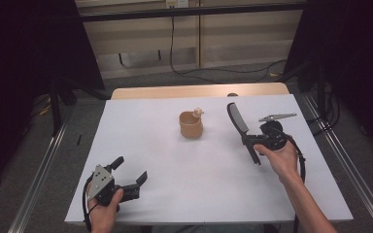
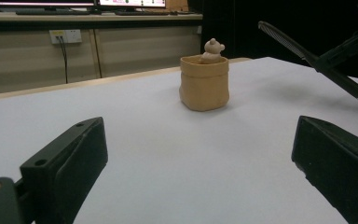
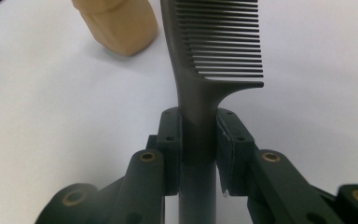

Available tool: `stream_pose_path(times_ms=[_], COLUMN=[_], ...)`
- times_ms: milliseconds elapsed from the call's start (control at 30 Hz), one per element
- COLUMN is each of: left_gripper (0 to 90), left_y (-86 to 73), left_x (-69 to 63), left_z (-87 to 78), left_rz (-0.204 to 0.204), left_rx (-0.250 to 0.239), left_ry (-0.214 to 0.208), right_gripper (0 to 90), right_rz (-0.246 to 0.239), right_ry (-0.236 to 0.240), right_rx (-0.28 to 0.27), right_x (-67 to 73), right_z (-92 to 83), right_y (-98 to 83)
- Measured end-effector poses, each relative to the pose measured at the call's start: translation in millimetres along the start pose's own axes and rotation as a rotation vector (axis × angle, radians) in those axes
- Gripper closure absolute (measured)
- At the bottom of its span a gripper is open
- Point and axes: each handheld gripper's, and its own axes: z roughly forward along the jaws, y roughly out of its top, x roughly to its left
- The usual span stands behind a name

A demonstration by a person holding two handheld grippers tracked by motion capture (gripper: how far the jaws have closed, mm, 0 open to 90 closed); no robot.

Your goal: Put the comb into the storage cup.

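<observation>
1. High view: right gripper [image 1: 251, 140], right of the cup [image 1: 191, 124], clamps a black comb [image 1: 239, 124] by its handle.
2. Left gripper [image 1: 129, 171] waits near the cup, jaws wide, empty.
3. Comb lifted; seemingly cup-bound.

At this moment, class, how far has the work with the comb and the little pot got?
Done: the right gripper is shut on the comb, lifted off the table. In hand: the comb is held tilted beside the tan pot. Left: probably putting it in the pot; the left gripper waits open.
</observation>
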Motion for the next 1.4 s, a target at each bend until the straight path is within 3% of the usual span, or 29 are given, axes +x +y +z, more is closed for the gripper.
stream_pose_path(times_ms=[100, 133, 433, 467, 1067, 1100, 1200, 1400], left_gripper=[3.5, 3.5, 3.5, 3.5, 3.5, 3.5, 3.5, 3.5], left_y=[0.2, 0.4, 0.4, 0.3, 0.6, 0.8, 1.3, 0.6], left_x=[-1.0, -1.1, -0.9, -0.6, -1.0, -1.0, -1.4, -0.7], left_z=[-0.4, -0.5, -0.3, -0.3, 0.3, 0.5, 0.7, 0.4], left_rz=[0.002, 0.003, -0.002, -0.002, 0.004, 0.009, 0.002, -0.001], left_rx=[-0.008, -0.008, -0.012, -0.01, -0.009, -0.01, -0.014, -0.014], left_ry=[0.001, -0.002, -0.001, -0.002, -0.005, -0.001, -0.003, 0.0], right_gripper=[72.6, 72.6, 72.6, 72.6, 72.6, 72.6, 72.6, 72.6], right_rz=[-0.018, -0.05, -0.066, -0.073, -0.14, -0.149, -0.163, -0.171], right_ry=[0.008, 0.031, 0.058, 0.072, 0.077, 0.087, 0.089, 0.091], right_rx=[-0.036, -0.091, -0.178, -0.222, -0.376, -0.412, -0.453, -0.502], right_x=[0.1, 0.6, 3.0, 3.0, 9.9, 11.7, 14.1, 18.2], right_z=[-1.8, -3.1, -4.5, -5.1, -10.1, -11.5, -14.2, -17.1], right_y=[0.1, 0.2, -0.8, -1.2, 0.7, 1.8, 4.0, 5.9])
